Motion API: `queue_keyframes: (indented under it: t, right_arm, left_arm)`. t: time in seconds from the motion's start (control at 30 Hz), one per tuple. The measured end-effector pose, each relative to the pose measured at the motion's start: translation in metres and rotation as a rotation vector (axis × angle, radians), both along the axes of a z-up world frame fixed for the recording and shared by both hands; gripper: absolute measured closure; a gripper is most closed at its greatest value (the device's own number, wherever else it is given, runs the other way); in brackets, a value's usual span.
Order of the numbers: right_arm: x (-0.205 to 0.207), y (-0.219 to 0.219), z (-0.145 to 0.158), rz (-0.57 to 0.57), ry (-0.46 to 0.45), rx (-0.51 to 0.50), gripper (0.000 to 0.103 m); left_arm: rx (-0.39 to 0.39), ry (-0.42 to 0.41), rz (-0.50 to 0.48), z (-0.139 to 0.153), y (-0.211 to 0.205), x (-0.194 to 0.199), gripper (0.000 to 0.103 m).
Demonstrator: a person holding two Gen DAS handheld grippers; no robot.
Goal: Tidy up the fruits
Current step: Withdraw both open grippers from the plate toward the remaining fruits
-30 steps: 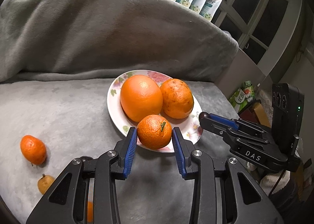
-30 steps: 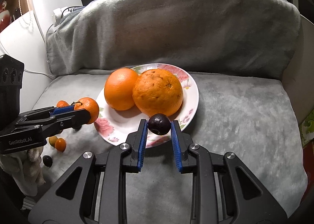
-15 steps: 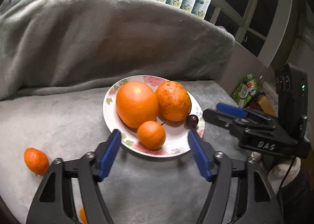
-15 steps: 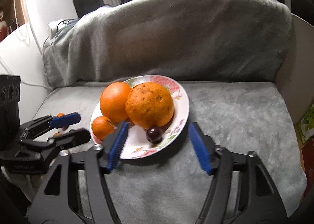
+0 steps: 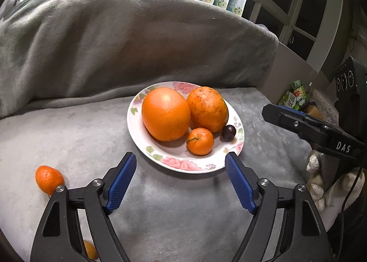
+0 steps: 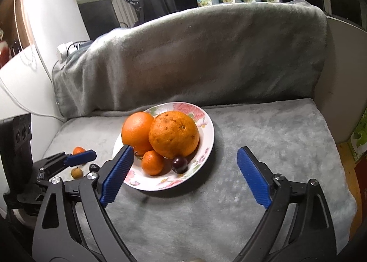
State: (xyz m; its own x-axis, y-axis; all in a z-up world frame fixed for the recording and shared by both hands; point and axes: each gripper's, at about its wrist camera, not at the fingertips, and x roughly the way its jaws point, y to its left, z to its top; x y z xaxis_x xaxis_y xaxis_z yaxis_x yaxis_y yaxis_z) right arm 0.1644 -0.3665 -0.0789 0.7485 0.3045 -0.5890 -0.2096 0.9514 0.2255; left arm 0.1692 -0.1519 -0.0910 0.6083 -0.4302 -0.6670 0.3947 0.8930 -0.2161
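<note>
On the grey sofa seat (image 5: 68,129), floral plate (image 5: 181,165) holds two big oranges (image 5: 166,116), a small mandarin (image 5: 200,140) and a dark plum (image 5: 228,133), all touching. Left gripper (image 5: 181,177) and right gripper (image 6: 183,170): jaws just opened, now wide, nothing between the pads, both short of the plate's near rim. Loose mandarin (image 5: 48,179) lies on the seat left of the plate, apart.

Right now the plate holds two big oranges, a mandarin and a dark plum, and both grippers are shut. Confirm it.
Wrong on the grippers. The left gripper and right gripper are open, having just opened with nothing between their jaws, as both wrist views show. The plate does hold two big oranges, a mandarin and a plum.
</note>
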Motion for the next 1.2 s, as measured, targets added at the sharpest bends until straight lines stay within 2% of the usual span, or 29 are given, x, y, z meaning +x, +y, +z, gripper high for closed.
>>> queue_keyframes:
  t: [0.3,0.57,0.9,1.2]
  right_arm:
    - [-0.008,0.007,0.007,-0.003,-0.012,-0.012,0.006]
    - [-0.022,0.021,0.018,0.018,-0.035,-0.019,0.005]
    - [-0.027,0.054,0.024,0.111,-0.044,-0.008,0.005]
    - [-0.032,0.09,0.012,0.231,-0.008,0.0,0.005]
  left_arm:
    - [0.001,-0.015,0.012,0.007,0.005,-0.007,0.022]
    - [-0.017,-0.039,0.058,0.017,0.033,-0.018,0.022]
    - [0.015,-0.034,0.167,0.013,0.094,-0.045,0.022]
    - [0.016,-0.002,0.219,-0.002,0.129,-0.066,0.022]
